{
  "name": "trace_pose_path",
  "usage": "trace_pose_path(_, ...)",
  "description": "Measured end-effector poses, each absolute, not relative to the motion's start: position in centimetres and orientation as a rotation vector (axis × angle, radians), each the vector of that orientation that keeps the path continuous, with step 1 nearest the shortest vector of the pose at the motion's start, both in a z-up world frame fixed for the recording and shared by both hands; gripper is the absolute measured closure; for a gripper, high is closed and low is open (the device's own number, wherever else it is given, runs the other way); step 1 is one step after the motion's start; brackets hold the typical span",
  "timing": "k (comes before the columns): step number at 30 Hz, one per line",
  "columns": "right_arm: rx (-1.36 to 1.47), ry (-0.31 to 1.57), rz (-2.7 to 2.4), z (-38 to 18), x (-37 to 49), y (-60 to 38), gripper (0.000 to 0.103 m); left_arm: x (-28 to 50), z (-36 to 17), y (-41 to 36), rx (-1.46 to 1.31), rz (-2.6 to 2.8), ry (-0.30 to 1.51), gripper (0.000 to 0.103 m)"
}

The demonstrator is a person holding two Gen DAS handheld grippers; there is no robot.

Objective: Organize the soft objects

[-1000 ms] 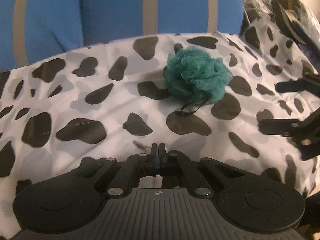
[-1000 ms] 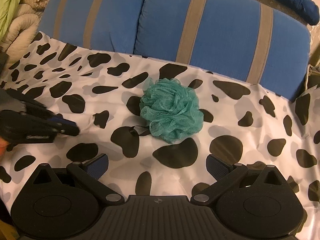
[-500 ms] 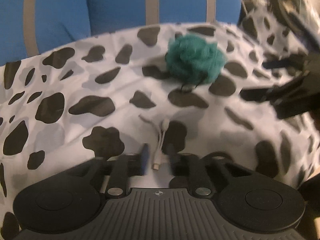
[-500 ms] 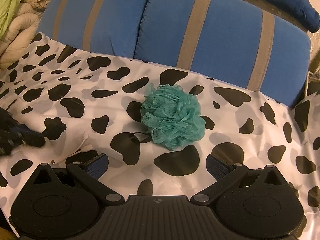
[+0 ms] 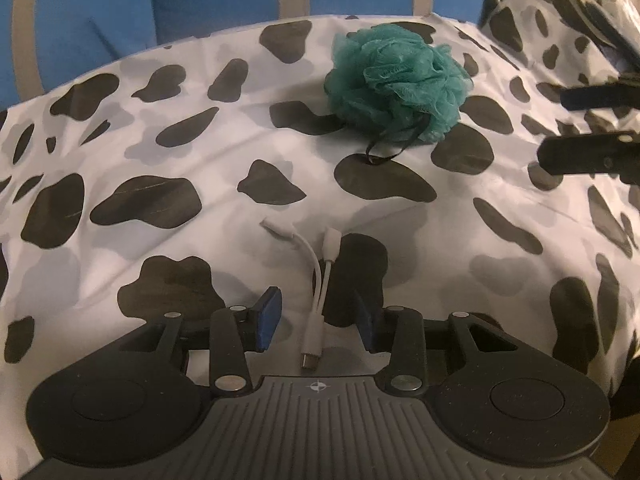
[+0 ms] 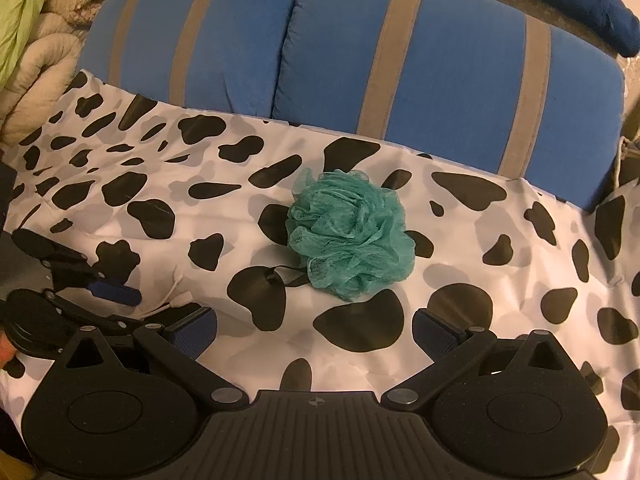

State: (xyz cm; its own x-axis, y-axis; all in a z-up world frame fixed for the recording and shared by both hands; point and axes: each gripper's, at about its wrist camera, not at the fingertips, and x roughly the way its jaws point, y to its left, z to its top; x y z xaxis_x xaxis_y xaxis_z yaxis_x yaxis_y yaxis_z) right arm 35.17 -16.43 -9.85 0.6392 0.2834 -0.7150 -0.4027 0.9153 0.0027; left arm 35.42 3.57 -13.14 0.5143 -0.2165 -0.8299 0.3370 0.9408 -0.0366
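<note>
My left gripper (image 5: 318, 316) has just let go. A second ago its fingers were pressed together over the cow-print sheet (image 5: 120, 152); now they stand apart, and the white splitter cable (image 5: 316, 292) lies flat on the sheet between the blue pads (image 5: 267, 318), touching neither. Its single plug points back at my wrist camera and its two short branches fan out toward the teal mesh bath pouf (image 5: 396, 84). I read that as the cable being set down and released, so the left tool is free and holding nothing.

My right gripper (image 6: 316, 330) has barely moved over the same second: its fingers are spread wide and empty, hovering low over the sheet with the pouf (image 6: 352, 236) straight ahead, centred between them but still well apart from the pads. From the left view I see those same right fingers (image 5: 588, 156) off to the side of the pouf.

The pouf sits where it was, in the middle of the sheet in front of the blue striped cushions (image 6: 400, 60), its black hanging loop (image 5: 386, 148) trailing toward me.

For the task, I judge the cable placement finished and the pouf the next soft thing to handle. The right tool is the better lined up; it needs to go forward and close gently, since the mesh will squash and could slip out of a shallow pinch.
</note>
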Motion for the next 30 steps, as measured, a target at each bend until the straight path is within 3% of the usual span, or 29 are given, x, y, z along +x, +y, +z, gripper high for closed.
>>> trace_pose_path(3,-0.137,0.795,0.390,-9.7,35.4,-16.7,0.000,35.6,-13.1,3.4,0.143,-0.319,0.990,0.094)
trace_pose_path(9,-0.135,0.804,0.375,-10.0,35.7,-16.7,0.000,35.7,-12.1,3.4,0.126,-0.310,1.004,0.095)
trace_pose_path(20,-0.172,0.758,0.357,-11.1,36.6,-15.4,0.000,31.7,-4.7,4.2,0.011,-0.260,0.947,0.095)
trace_pose_path(30,-0.250,0.685,0.319,-12.6,38.7,-13.8,0.000,29.3,-4.3,3.7,0.019,-0.298,0.947,0.095)
